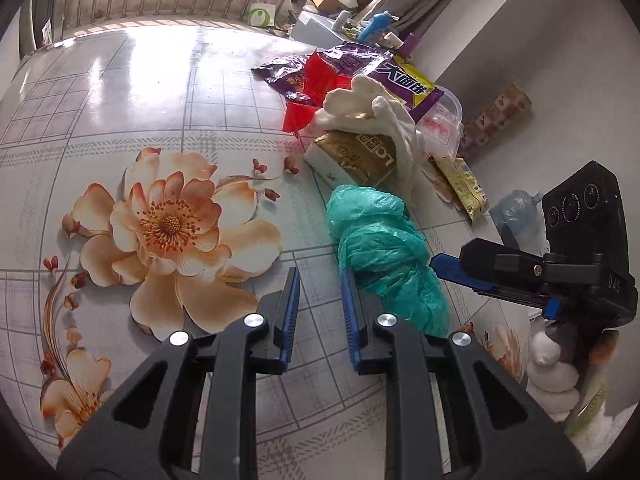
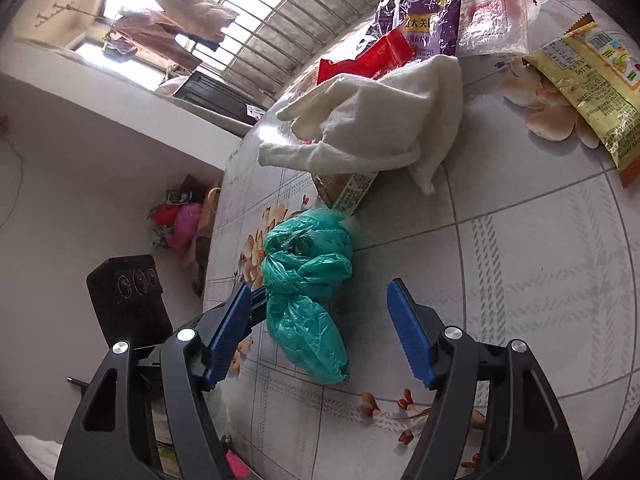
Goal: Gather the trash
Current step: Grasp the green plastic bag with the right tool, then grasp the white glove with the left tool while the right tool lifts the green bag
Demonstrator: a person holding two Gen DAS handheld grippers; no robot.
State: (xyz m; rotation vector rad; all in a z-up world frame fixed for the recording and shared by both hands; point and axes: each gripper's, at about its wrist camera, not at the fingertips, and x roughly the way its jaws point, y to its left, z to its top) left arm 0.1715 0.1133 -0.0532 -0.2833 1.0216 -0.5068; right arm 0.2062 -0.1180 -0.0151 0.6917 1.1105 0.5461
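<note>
The left gripper (image 1: 320,280) is seen with its blue pads (image 1: 291,300) drawn to a narrow gap; nothing is pinched between them, only bare tablecloth (image 1: 120,128) showing through. Just at 3 o'clock of its right-hand pad, the crumpled green plastic bag (image 1: 384,252) is found lying on the table, touching or nearly touching that pad's outer side.

The right gripper (image 2: 320,320) is held wide, its pads (image 2: 408,332) standing on either side of the same green bag, which lies between them nearer the 9 o'clock pad; whether that pad touches the bag cannot be told, and the bag is not squeezed.

Beyond the bag, at 12 o'clock, a gold-brown packet (image 1: 360,156) is lying under a white cloth (image 2: 372,120). Farther out, a red wrapper (image 1: 316,80) and a purple snack bag (image 1: 392,72) are piled against a clear plastic tub (image 2: 500,12). At 2 o'clock in the right wrist view, a yellow snack packet (image 2: 592,92) is lying flat.
</note>
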